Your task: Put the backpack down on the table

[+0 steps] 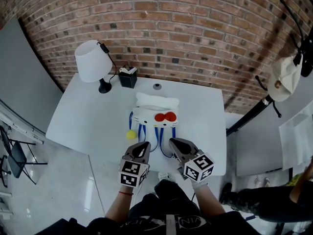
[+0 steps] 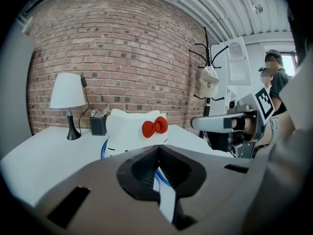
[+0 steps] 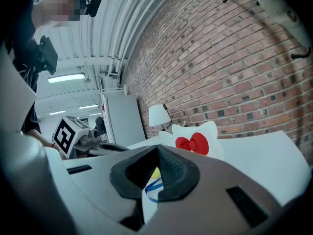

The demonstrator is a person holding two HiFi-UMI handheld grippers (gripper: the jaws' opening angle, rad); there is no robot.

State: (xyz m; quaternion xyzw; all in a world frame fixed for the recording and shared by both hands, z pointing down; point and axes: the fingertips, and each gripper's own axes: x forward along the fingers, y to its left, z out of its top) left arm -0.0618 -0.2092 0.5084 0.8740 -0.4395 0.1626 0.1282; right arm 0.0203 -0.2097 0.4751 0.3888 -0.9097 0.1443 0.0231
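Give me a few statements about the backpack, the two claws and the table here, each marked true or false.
1. The backpack lies on the white table. True.
2. The left claw is open and empty. False: it is shut on a blue-edged strap.
3. The right claw is shut on the other strap. True.
4. In the head view, the lamp stands to the right of the backpack. False: it stands at the table's far left corner.
5. The bow on the backpack is blue. False: it is red.
6. A black box sits beside the lamp. True.
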